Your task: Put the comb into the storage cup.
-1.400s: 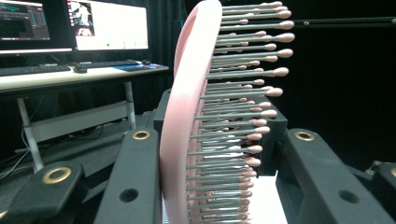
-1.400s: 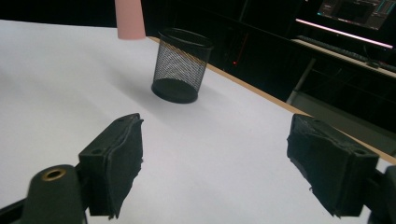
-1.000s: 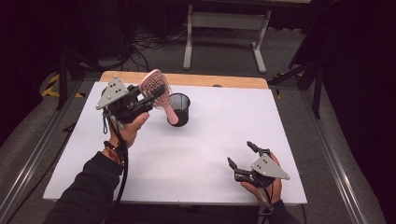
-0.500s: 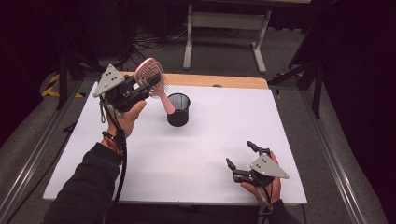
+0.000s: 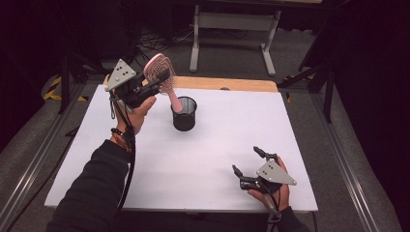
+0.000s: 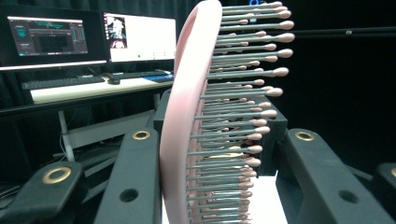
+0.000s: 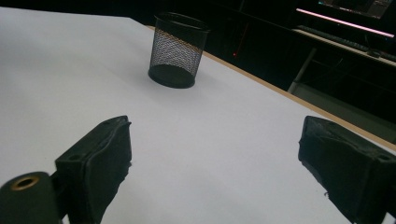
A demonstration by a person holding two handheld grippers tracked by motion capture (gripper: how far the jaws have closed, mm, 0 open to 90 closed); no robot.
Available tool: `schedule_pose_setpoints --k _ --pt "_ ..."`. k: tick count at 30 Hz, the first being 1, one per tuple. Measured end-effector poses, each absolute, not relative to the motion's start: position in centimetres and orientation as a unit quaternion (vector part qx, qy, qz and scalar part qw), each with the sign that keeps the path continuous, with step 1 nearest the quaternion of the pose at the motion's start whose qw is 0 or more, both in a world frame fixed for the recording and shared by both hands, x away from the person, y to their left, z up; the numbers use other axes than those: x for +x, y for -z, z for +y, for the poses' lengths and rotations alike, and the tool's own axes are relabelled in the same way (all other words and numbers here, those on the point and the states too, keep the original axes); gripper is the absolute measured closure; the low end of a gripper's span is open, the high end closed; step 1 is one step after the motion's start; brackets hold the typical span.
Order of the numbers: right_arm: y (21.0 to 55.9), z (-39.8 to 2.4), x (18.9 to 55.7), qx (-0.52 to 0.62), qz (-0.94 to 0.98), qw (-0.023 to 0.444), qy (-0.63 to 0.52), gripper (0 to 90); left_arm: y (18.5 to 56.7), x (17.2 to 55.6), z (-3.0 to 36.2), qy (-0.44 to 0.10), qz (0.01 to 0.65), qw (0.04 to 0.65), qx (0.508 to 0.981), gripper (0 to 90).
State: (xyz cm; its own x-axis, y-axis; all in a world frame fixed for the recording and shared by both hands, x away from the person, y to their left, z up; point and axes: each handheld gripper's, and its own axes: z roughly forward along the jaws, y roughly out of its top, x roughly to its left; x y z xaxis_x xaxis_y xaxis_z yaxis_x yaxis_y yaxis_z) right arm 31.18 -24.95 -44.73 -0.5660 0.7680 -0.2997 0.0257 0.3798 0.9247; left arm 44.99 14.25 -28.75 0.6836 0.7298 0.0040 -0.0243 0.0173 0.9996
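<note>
A pink hairbrush (image 5: pixel 157 72) (image 6: pixel 187 116) is clamped by its head in my left gripper (image 5: pixel 162 79) (image 6: pixel 219 177), which is shut on it and raised over the table's far left. The brush tilts, and its handle slants down to the rim of a black mesh cup (image 5: pixel 184 114) (image 7: pixel 178 49). Nothing stands inside the cup in the right gripper view. My right gripper (image 5: pixel 245 159) (image 7: pixel 215 158) rests near the front right of the white table top (image 5: pixel 217 140). Its jaws have just been opening and stand wide apart with nothing between them.
A wooden strip (image 5: pixel 227 84) runs along the table's far edge. Beyond it stand a metal frame (image 5: pixel 232 29) and cables on the floor. A desk with monitors (image 6: pixel 93 32) and a keyboard lies past the brush. Dark rails flank the table.
My left hand has lifted the brush up and away, drawing its handle higher at the cup. The right hand has stayed where it was.
</note>
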Motion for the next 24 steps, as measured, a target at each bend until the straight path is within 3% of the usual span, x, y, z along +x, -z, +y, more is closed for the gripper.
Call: schedule_pose_setpoints --k 24 --pt "44.8 -24.9 31.1 0.264 0.739 0.375 -0.494 13.0 30.8 48.0 12.2 -0.280 0.294 0.644 0.648 62.9"
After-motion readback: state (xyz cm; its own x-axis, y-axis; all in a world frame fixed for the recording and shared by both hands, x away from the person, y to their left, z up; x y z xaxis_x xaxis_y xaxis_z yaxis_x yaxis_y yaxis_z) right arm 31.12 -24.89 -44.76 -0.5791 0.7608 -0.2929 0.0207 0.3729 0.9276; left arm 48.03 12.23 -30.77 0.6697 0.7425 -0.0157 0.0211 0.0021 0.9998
